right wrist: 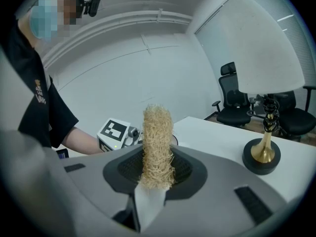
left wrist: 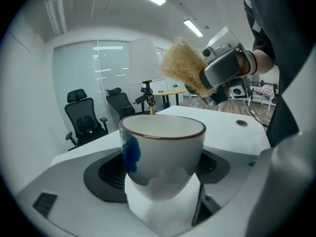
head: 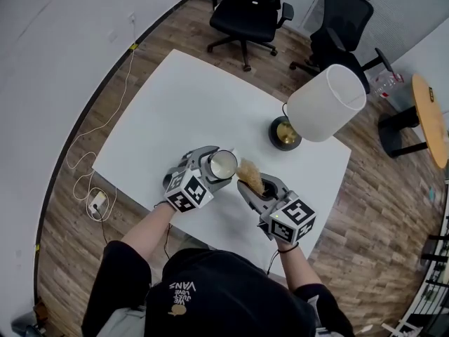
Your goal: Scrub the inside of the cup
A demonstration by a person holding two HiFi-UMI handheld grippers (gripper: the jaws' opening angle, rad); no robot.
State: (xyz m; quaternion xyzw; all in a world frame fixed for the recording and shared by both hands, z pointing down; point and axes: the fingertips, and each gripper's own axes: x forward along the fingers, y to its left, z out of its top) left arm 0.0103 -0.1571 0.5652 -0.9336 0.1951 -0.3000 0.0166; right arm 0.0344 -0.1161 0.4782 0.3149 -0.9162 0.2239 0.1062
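Observation:
My left gripper (head: 208,168) is shut on a white cup (head: 222,165) with a dark red rim and a blue mark; the cup (left wrist: 162,154) sits upright between the jaws, its inside bare. My right gripper (head: 254,189) is shut on a tan fibrous scrubber (head: 250,175), held just right of the cup and apart from it. In the right gripper view the scrubber (right wrist: 157,147) stands up from the jaws. The left gripper view shows the scrubber (left wrist: 183,67) hanging above and beyond the cup's rim.
A white table (head: 161,111) carries a lamp with a white shade (head: 326,102) and a brass-and-black base (head: 285,133) at its far right. Two black office chairs (head: 249,11) stand beyond the table. A cable and plug (head: 97,202) lie on the wood floor at left.

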